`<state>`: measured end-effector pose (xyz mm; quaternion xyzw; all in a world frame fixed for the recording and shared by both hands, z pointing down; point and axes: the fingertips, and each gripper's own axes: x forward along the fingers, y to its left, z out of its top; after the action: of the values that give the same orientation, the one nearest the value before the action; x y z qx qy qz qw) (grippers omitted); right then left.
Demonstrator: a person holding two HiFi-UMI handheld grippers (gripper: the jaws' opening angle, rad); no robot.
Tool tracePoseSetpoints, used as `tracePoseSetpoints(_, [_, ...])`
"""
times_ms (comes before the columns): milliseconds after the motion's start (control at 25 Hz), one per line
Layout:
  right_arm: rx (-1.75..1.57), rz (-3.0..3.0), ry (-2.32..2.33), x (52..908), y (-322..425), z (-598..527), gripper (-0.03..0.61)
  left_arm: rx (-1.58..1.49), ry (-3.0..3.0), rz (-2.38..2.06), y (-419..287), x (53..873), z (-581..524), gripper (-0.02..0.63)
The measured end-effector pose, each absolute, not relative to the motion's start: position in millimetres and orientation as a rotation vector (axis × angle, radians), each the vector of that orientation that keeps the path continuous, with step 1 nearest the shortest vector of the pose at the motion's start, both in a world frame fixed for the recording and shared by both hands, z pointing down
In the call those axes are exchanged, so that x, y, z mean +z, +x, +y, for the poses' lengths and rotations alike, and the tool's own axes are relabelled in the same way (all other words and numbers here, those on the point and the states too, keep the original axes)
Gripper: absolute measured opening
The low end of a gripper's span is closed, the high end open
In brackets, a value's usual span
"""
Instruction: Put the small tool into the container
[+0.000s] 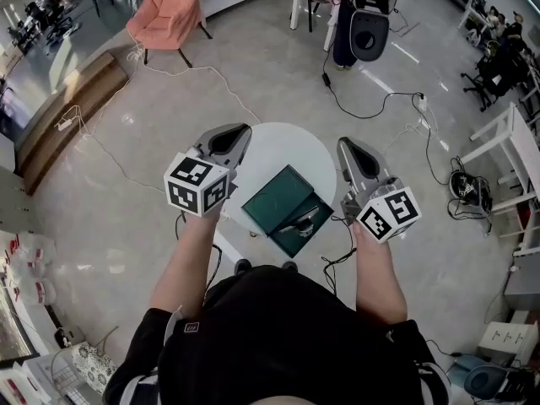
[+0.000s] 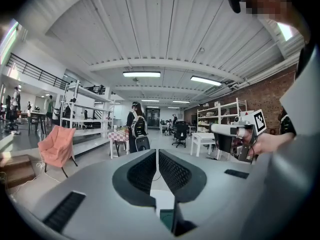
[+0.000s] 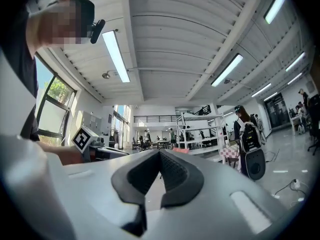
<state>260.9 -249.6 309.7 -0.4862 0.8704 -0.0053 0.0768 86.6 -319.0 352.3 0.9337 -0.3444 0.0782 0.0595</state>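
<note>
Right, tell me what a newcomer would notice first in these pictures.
First come the two handheld grippers with black-and-white marker cubes: the left gripper and the right gripper, one at either side of the head view, both with jaws together and empty. Between them, a dark green container lies open on a small round white table. A pink chair stands at top left.

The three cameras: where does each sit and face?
Head view: on the person's head, facing down at the table and green container; both forearms show.
Left gripper view: on the left gripper, level across the hall; shut jaws.
Right gripper view: on the right gripper, tilted toward the ceiling; shut jaws.
Shared: both gripper views show the backpack wearer.
</note>
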Motion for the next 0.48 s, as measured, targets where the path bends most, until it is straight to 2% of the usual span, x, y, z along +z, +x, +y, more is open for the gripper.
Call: tracePoseSetpoints(480, [-0.059, 2.629, -1.534, 325.0, 257.9, -253.0, 0.008, 0.213, 2.802, -1.064, 71.5, 359.7, -326.1, 0.023])
